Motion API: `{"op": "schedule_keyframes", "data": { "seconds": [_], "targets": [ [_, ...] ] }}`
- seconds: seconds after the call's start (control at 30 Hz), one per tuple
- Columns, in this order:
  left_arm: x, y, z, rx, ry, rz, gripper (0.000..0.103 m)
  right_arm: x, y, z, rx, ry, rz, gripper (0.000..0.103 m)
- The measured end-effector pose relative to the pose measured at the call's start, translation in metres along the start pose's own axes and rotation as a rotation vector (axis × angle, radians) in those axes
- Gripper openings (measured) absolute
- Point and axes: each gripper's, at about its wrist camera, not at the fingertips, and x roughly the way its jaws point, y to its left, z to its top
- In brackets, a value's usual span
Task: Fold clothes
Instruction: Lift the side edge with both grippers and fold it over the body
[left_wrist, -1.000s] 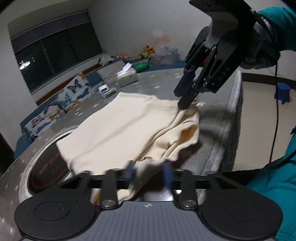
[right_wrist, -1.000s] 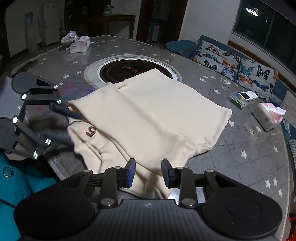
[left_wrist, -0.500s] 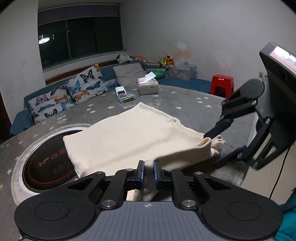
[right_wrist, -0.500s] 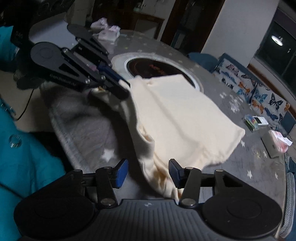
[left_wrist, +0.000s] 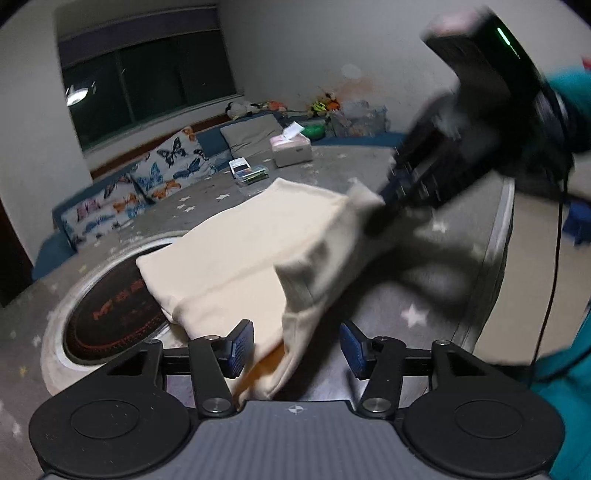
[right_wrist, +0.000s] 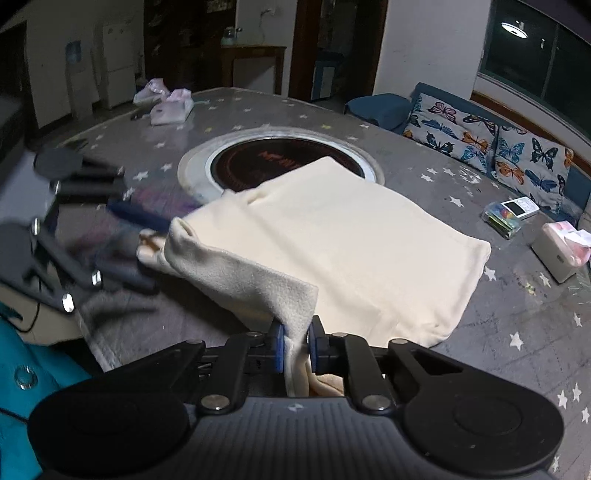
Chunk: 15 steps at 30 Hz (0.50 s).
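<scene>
With my right gripper (right_wrist: 295, 347) pinching the cream garment's (right_wrist: 332, 236) lifted corner and my left gripper (left_wrist: 297, 347) spread empty, I carry the fold toward twelve o'clock, keeping edges aligned.

We count one cream garment (right_wrist: 332, 236) on one round table (right_wrist: 498, 332), two grippers, left (left_wrist: 297, 343) and right (right_wrist: 296, 343), one inset cooktop (right_wrist: 273, 162), two butterfly cushions (right_wrist: 491, 147), two tissue boxes (right_wrist: 559, 254), one small packet (right_wrist: 504, 219) and one window (left_wrist: 147, 85).
</scene>
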Motion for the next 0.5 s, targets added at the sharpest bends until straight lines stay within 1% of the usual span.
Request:
{"op": "schedule_keyframes", "data": {
  "seconds": [0.1,0.13,0.17,0.23,0.27,0.3,0.33,0.5],
  "targets": [
    [0.007,-0.010,-0.005,0.090,0.004,0.039,0.055,-0.001,-0.001,0.002,0.006,-0.007,-0.006,0.011],
    [0.010,-0.012,-0.006,0.113,0.006,0.049,0.053,-0.001,-0.001,0.001,0.008,-0.009,-0.009,0.011],
    [0.012,-0.014,-0.007,0.135,0.008,0.058,0.049,-0.001,-0.001,0.001,0.012,-0.012,-0.012,0.011],
    [0.015,-0.013,-0.010,0.157,0.018,0.068,0.026,-0.003,0.000,0.000,0.022,-0.022,-0.018,0.010],
    [0.016,-0.011,-0.011,0.153,0.024,0.071,0.021,-0.004,0.000,-0.001,0.026,-0.030,-0.021,0.010],
    [0.014,-0.008,-0.011,0.138,0.026,0.069,0.013,-0.005,0.001,-0.002,0.029,-0.038,-0.023,0.009],
    [0.012,-0.005,-0.010,0.123,0.027,0.066,0.008,-0.008,0.002,-0.002,0.030,-0.048,-0.023,0.009],
    [-0.015,0.006,-0.001,0.034,-0.003,0.013,0.005,-0.027,0.012,-0.003,0.015,-0.102,-0.024,0.008]
  ]
}}
